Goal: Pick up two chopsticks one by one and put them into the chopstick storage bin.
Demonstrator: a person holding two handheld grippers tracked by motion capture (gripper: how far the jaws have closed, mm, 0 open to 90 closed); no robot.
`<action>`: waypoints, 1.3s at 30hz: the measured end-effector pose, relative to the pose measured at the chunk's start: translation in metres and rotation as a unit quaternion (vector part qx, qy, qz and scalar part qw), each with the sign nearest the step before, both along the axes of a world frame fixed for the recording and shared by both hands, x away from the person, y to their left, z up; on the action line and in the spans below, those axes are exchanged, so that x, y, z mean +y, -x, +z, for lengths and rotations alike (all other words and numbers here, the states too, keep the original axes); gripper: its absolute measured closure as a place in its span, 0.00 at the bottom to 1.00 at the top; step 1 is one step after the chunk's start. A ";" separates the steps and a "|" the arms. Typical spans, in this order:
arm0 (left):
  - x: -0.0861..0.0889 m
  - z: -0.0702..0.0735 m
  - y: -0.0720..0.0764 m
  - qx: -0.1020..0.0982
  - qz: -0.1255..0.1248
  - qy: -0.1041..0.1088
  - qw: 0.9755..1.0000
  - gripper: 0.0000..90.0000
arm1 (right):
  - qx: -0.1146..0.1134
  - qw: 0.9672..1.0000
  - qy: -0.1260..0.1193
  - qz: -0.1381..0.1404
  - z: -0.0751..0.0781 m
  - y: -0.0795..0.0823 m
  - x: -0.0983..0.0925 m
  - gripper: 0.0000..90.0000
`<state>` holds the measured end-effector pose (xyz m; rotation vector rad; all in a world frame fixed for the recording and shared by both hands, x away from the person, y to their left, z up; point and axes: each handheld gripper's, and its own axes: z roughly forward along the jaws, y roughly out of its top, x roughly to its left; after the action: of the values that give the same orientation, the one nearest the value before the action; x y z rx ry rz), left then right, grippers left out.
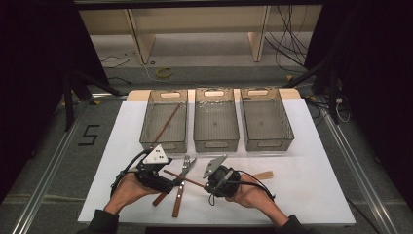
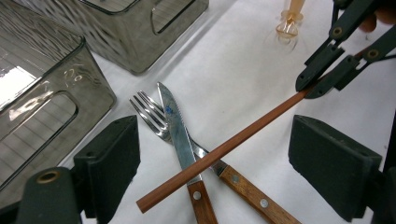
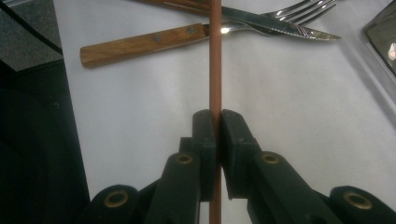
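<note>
Knife (image 2: 180, 135) handle (wooden) cut off

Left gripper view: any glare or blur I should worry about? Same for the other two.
Left gripper view: glare on the near bin, own black jaws soft-focused, knife and chopstick sharp. Right gripper view: right gripper slightly soft, a highlight where the chopstick crosses the fork. High view: table evenly lit, surroundings dark, left gripper small.

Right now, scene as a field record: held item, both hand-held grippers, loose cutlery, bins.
held item: brown chopstick
right hand-held gripper: shut on the chopstick
left hand-held gripper: open, nothing between the jaws
loose cutlery: fork and knife crossed on the table under the chopstick
bins: three bins in a row; left bin holds another chopstick
</note>
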<state>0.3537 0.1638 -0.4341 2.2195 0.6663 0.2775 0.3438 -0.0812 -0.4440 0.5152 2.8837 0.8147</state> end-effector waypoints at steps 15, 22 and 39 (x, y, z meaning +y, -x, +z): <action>-0.021 0.000 0.003 0.003 -0.070 -0.073 0.995 0.29 | -0.004 1.000 0.015 0.024 0.007 0.006 -0.005 0.95; -0.025 -0.001 0.004 0.007 -0.100 -0.099 0.990 0.35 | -0.005 0.999 0.019 0.037 0.008 0.008 -0.005 0.95; -0.034 -0.007 0.005 0.031 -0.138 -0.146 0.979 0.54 | -0.010 0.998 0.024 0.057 0.011 0.011 -0.006 0.95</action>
<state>0.3483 0.1295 -0.4409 2.5759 0.3570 0.1730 0.3327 -0.0873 -0.4329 0.3374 2.9294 0.7600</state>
